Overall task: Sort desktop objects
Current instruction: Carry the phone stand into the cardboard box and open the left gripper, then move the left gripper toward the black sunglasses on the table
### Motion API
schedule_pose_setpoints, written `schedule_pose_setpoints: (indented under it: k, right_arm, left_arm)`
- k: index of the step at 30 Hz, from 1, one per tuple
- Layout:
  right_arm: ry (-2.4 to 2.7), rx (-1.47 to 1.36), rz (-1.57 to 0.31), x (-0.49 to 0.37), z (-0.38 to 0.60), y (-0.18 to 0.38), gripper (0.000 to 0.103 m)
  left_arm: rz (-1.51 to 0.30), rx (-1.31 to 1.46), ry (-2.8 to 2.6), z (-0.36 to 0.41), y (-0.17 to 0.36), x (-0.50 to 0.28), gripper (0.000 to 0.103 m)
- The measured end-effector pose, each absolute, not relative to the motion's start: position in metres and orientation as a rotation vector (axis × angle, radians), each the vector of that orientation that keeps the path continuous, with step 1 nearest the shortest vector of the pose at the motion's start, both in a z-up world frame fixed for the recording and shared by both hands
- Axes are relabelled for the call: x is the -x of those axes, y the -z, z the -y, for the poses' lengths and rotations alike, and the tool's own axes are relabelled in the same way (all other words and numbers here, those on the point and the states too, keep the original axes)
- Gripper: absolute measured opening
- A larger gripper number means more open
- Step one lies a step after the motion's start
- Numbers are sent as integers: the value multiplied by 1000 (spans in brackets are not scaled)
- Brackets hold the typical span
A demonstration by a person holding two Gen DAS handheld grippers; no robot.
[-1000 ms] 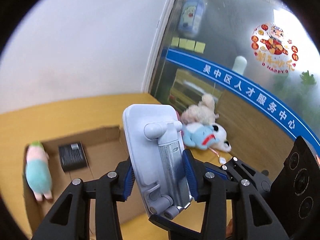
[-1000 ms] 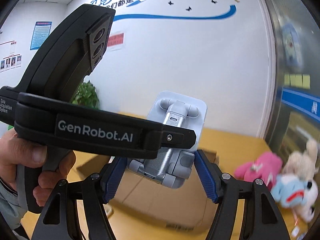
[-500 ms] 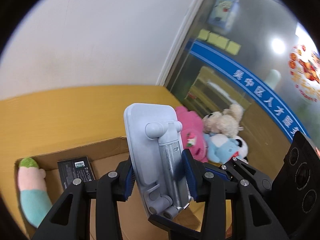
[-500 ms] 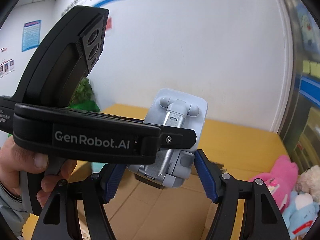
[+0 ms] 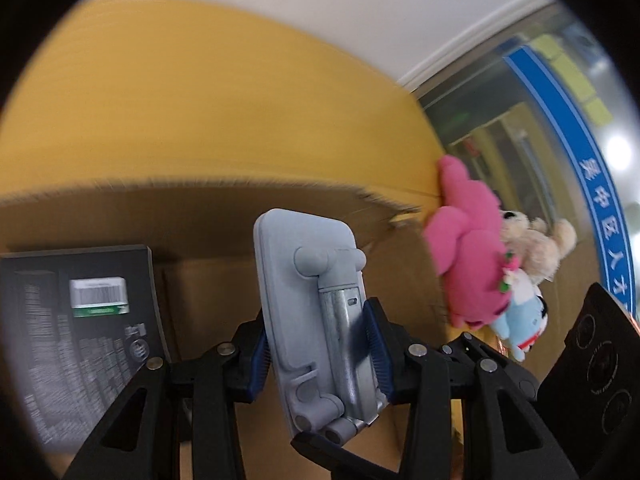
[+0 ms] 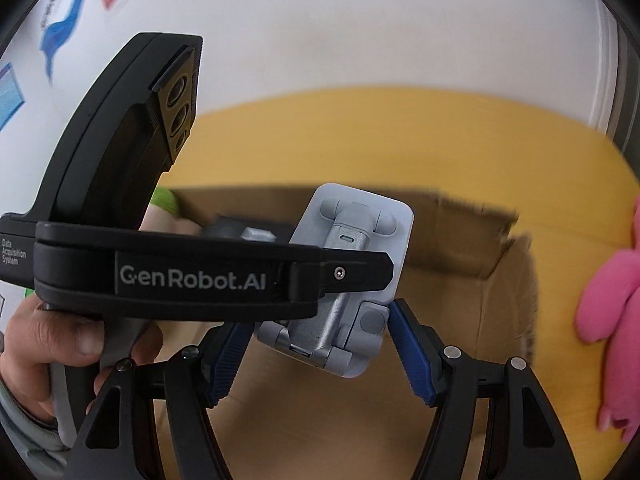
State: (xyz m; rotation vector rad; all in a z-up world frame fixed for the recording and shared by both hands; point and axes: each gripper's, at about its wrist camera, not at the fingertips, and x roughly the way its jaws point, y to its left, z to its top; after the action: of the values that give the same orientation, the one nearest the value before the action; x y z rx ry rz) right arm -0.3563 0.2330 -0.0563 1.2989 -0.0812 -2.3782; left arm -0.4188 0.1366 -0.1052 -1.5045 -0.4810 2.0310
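My left gripper (image 5: 318, 354) is shut on a grey folding phone stand (image 5: 314, 312) and holds it upright over the open cardboard box (image 5: 200, 208). A black boxed item (image 5: 76, 320) lies inside the box at the left. In the right wrist view the same phone stand (image 6: 352, 280) hangs over the box (image 6: 472, 248), with the left gripper's black body (image 6: 168, 276) across the front. My right gripper (image 6: 320, 358) is open and empty, its blue pads (image 6: 412, 360) apart on either side of the stand's lower end.
A pink plush toy (image 5: 468, 256) lies right of the box with a beige plush (image 5: 532, 248) and a blue one (image 5: 520, 328); the pink one shows in the right wrist view (image 6: 612, 320). The yellow table (image 5: 200, 100) meets a white wall behind, with glass at the right.
Both grippers have tilted down and moved closer to the box; the stand now hangs low over its inside. The left grip on the stand is unchanged and the right gripper stays open.
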Motion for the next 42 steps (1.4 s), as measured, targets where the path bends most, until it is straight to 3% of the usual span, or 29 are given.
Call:
schedule_pose_setpoints:
  k: [6, 14, 17, 20, 21, 22, 25, 27, 30, 35, 42]
  right_arm:
    - [2375, -1455, 113, 371, -243, 96, 67]
    - [2396, -1519, 99, 365, -250, 115, 68]
    - [2427, -1475, 108, 353, -251, 103, 71]
    - [2477, -1394, 92, 328, -251, 74, 88]
    - [2509, -1360, 59, 316, -250, 62, 99]
    - [2543, -1312, 19, 300, -249, 48, 103]
    - [2580, -1197, -22, 262, -261, 10, 103]
    - [2599, -1130, -25, 223, -241, -15, 103]
    - [2623, -1052, -49, 169, -231, -39, 103]
    - [2615, -956, -50, 75, -215, -66, 103]
    - [2736, -863, -47, -3, -204, -59, 103]
  left_arm:
    - [430, 1613, -2010, -153, 133, 427, 44]
    - [357, 1552, -2155, -130, 89, 407, 46]
    - [289, 1442, -2231, -117, 50, 379, 46]
    - [206, 1282, -2323, -101, -5, 336, 47]
    - [177, 1223, -2367, -93, -28, 316, 51]
    - [163, 1178, -2399, -88, -45, 302, 54]
    - [127, 979, -2495, -68, -110, 241, 66]
    - [93, 851, -2539, -54, -144, 202, 82]
    - [33, 732, -2618, -33, -177, 147, 83]
    - [-9, 696, -2719, -5, -170, 67, 83]
    - [-7, 780, -2706, 3, -110, -19, 83]
